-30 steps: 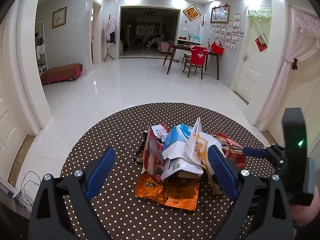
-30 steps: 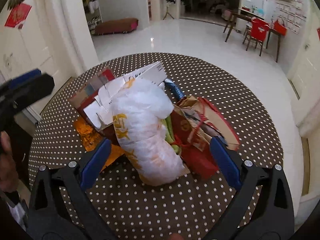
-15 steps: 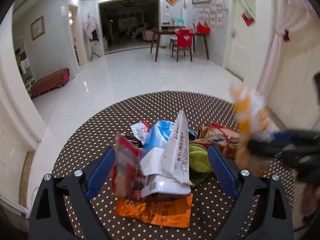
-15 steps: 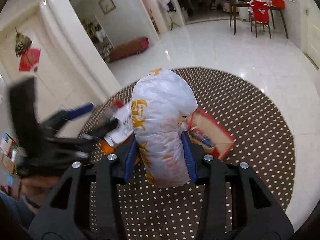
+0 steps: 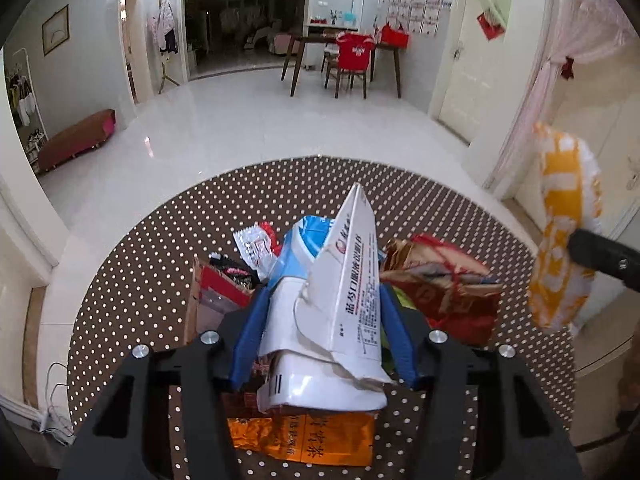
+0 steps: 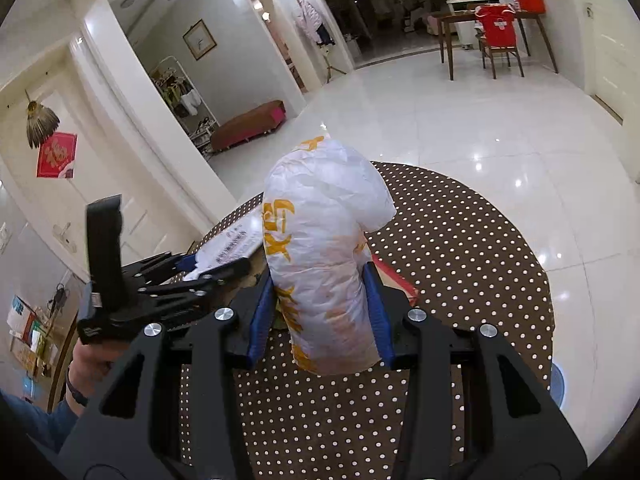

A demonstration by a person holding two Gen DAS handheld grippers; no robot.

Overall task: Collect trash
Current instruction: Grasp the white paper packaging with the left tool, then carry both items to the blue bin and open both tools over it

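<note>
Round table (image 5: 132, 264) with a brown polka-dot cloth; its far edge curves clear in both views. Beyond it wide shiny white tile floor (image 5: 256, 128), open all the way to a dining table with a red-covered chair (image 5: 352, 56) by the back wall. Low bench (image 5: 76, 140) along the left wall, doorway curtain on the right. Far half of the tabletop is bare; trash sits bunched at the near side.

Left gripper (image 5: 324, 336): jaws have just been closing, blue pads now pressed on both sides of a torn white carton (image 5: 340, 320) with red and black print, blue-white panel behind it. Carton stands upright, crumpled, on top of the pile. Under it an orange foil packet (image 5: 304, 440) lies flat on the cloth. Red box (image 5: 212, 296) just left, red and brown paper bag (image 5: 440, 292) just right, small red-white wrapper (image 5: 256, 240) behind.

Right gripper (image 6: 320, 312): pads pinch a stuffed white plastic bag (image 6: 320, 220) with orange print, held upright, lifted off the cloth near the table's right edge. Bag is wrinkled, bulging at the top. From the left view the same bag hangs at far right, well apart from the pile.
</note>
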